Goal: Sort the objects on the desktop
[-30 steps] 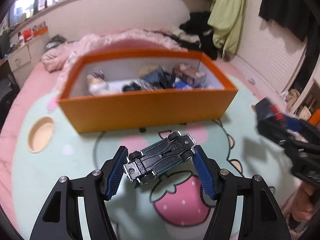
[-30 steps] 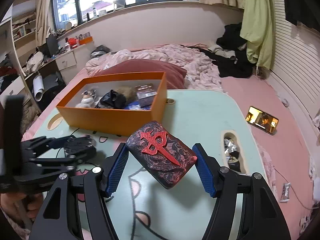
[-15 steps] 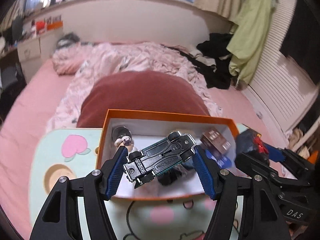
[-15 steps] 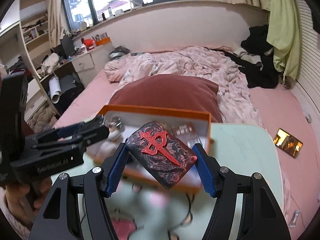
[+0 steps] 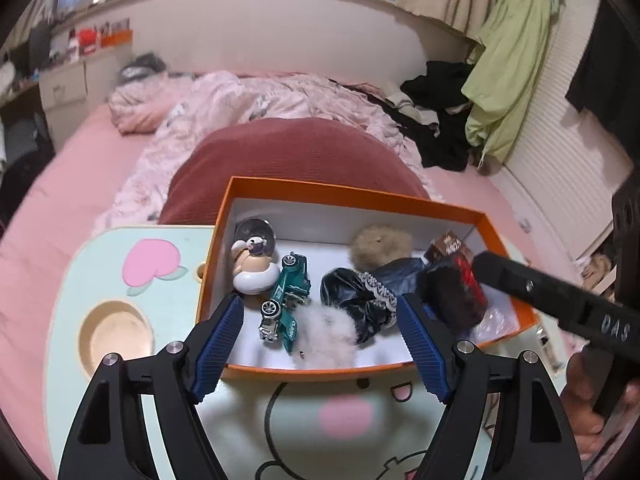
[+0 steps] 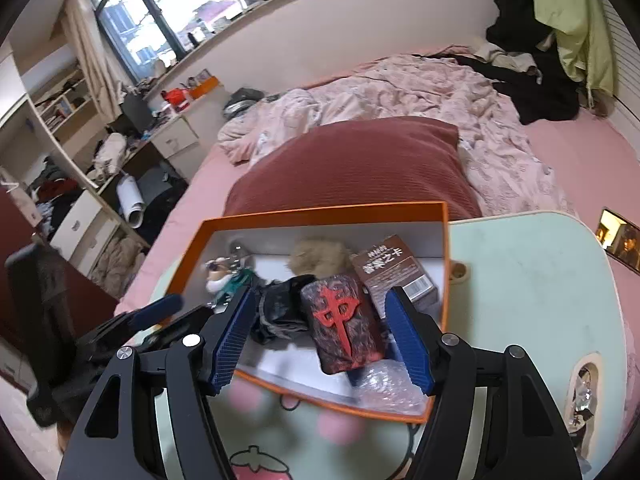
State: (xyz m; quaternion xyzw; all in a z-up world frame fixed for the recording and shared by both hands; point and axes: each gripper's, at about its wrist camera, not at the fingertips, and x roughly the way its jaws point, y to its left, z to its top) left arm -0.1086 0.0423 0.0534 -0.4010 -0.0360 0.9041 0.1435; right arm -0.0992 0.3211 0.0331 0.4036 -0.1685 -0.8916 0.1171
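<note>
I am at the dropping step of the sort: both hands are over the orange cardboard box with the white inside (image 5: 224, 236), which sits on the pale green cartoon-printed counter (image 5: 168, 292).

My left tongs (image 5: 320, 332) have just been opening and now stand wide with nothing between the blue pads (image 5: 218, 332). The small teal toy car (image 5: 288, 296) lies free on the box floor in the lower middle of the left wrist frame, beside the white and tan figurine (image 5: 254, 268) and just above a pale fluffy pom-pom (image 5: 326, 338). That item looks delivered.

My right tongs (image 6: 320, 336) sit about half open around the black and red marbled block with a red cross emblem (image 6: 340, 324), which shows in the centre of the right wrist frame, tilted, over the right half of the box. I see a gap between the block and each blue pad, so it looks let go. Whether it has already come to rest on the things below I cannot tell; that part of the frame is blurred. A brown printed carton (image 6: 394, 272) lies just behind it and a black frilled cloth bundle (image 6: 280, 308) to its left.

Next, I judge, I should lift both tongs straight up clear of the box rim without snagging the contents, then swing back over the counter to look for anything left to pick up.
</note>
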